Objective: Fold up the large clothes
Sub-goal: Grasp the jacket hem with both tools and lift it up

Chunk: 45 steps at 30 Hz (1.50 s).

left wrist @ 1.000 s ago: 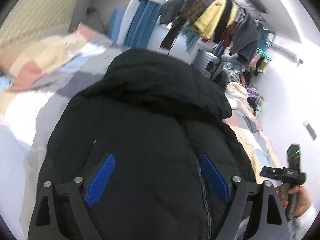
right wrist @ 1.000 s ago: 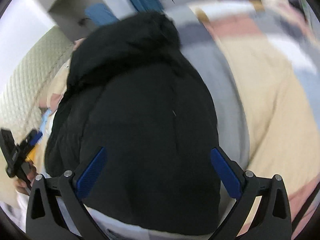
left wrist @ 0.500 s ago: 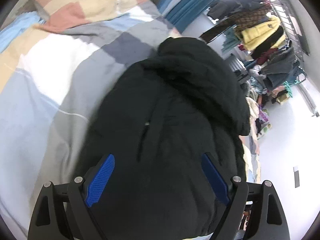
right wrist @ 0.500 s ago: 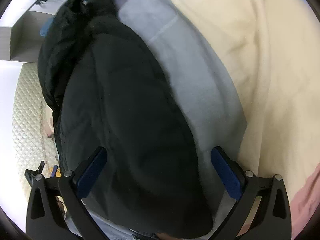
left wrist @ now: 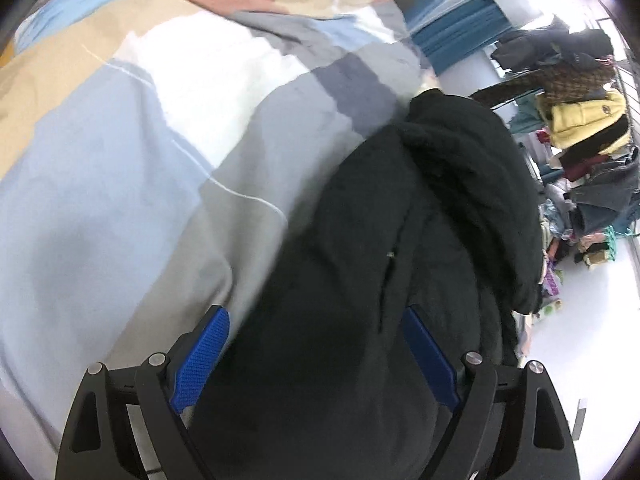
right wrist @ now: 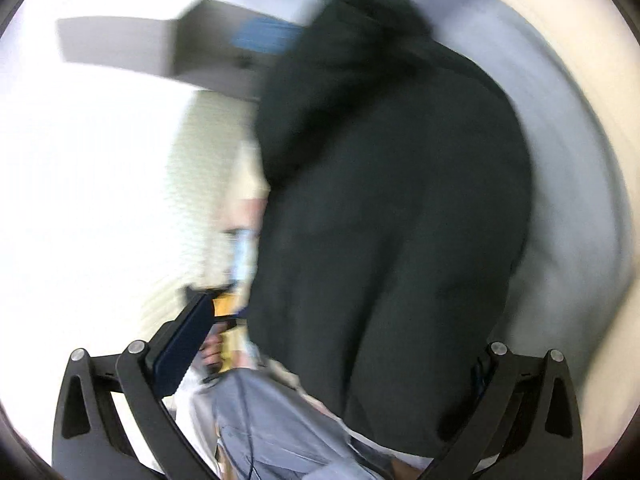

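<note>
The left claw [left wrist: 316, 354] hangs spread, gripping nothing, low over the black jacket [left wrist: 400, 280] lying lengthwise on the bed [left wrist: 120, 200], likely seeking an edge; the right claw [right wrist: 332, 364], blurred, is spread too.

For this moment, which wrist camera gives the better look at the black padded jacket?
The left wrist view: the black jacket is fairly sharp there, its hood folded over the body and a front seam visible, lying on the patchwork bedcover. The right wrist view shows the same jacket as a motion-blurred dark mass.
</note>
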Tool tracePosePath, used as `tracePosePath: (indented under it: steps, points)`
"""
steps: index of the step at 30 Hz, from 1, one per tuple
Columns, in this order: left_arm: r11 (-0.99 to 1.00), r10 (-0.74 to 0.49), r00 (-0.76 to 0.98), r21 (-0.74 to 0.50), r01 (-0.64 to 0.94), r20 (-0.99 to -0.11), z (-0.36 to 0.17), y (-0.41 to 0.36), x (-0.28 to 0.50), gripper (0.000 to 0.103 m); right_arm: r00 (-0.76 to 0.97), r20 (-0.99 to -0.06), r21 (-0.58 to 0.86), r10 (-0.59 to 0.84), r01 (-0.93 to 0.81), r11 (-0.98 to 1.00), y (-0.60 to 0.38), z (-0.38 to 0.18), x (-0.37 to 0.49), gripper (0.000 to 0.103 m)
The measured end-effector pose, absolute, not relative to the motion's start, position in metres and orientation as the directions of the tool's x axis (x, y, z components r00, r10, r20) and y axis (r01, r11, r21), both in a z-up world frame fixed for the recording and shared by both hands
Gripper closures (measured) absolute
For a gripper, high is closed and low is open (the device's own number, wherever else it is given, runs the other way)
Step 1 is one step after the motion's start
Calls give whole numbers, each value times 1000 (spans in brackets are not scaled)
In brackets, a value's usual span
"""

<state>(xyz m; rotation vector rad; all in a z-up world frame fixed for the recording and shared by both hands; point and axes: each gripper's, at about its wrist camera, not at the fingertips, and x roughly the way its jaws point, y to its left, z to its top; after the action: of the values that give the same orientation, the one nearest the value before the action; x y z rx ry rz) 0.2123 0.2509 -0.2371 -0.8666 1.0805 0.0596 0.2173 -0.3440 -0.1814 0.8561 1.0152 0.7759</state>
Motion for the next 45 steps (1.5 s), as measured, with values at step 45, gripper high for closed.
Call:
tracePosePath:
  steps: [45]
  points:
    - [536, -704, 483, -836, -121, -521, -217, 199, 223, 14, 249, -505, 848, 827, -40, 529, -330, -209, 243, 0]
